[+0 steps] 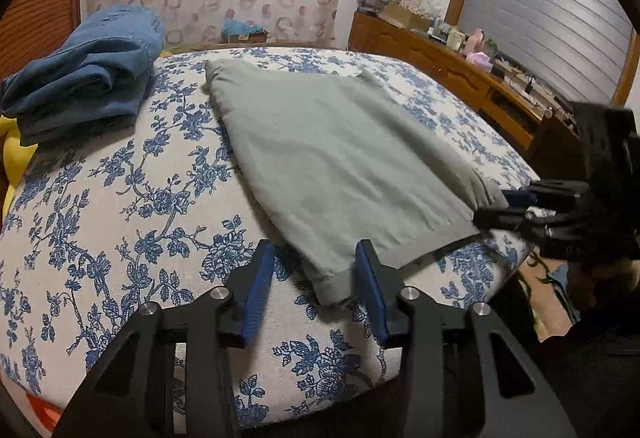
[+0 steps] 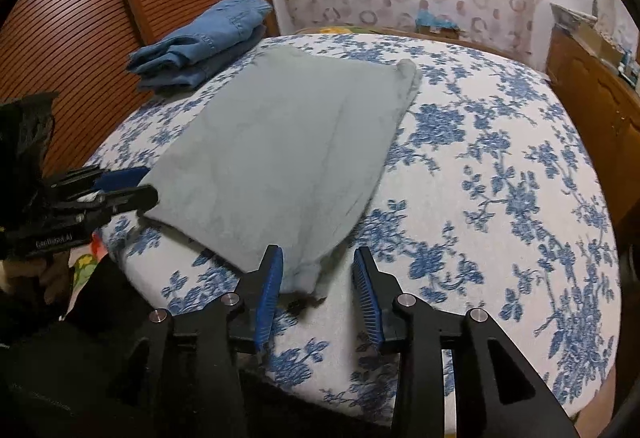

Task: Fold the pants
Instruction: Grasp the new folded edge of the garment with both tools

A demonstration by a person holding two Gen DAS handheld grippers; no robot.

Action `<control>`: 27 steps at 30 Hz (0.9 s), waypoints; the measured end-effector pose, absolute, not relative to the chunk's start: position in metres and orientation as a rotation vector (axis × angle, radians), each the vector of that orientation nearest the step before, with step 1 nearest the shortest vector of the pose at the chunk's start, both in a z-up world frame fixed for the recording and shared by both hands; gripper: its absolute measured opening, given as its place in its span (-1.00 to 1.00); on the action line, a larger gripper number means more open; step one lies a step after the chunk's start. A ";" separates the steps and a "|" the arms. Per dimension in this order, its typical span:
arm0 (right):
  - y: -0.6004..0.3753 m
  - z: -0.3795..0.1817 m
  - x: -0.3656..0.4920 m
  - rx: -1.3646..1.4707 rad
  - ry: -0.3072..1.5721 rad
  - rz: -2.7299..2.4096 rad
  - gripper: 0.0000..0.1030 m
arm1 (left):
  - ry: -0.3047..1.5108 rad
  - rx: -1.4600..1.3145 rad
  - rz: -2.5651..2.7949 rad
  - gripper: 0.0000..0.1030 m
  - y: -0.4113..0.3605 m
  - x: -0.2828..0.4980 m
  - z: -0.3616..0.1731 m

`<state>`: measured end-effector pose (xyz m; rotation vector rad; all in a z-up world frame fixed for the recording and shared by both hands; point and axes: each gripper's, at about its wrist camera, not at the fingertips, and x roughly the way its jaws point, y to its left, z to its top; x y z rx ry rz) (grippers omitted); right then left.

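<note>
Left gripper (image 1: pixel 316 270) agape astride grey pants (image 1: pixel 332 158) corner

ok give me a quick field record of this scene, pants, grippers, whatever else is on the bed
surface: bed with blue floral cover
grey pants: folded flat, lying on the bed
left gripper: open, near corner of the pants between its jaws, pads not pressing
right gripper: open, the other near corner between its jaws
blue jeans: folded pile at the far left of the bed, apart from the grey pants
</note>
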<state>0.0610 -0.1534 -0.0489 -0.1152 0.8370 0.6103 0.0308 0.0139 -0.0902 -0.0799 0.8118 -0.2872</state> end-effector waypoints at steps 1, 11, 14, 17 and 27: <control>-0.151 -0.049 0.058 -0.123 0.834 0.633 -0.26 | 0.818 -0.078 -0.286 -0.31 0.014 0.031 -0.091; -0.151 -0.051 0.060 -0.099 0.826 0.641 -0.29 | 0.841 -0.082 -0.305 -0.44 0.009 0.033 -0.094; -0.153 -0.052 0.061 -0.079 0.823 0.635 -0.45 | 0.844 -0.095 -0.320 -0.44 0.009 0.033 -0.095; -0.154 -0.054 0.063 -0.051 0.823 0.638 -0.52 | 0.856 -0.118 -0.346 -0.44 0.009 0.032 -0.095; -0.152 -0.055 0.063 -0.051 0.827 0.653 -0.70 | 0.843 -0.138 -0.342 -0.75 0.009 0.031 -0.094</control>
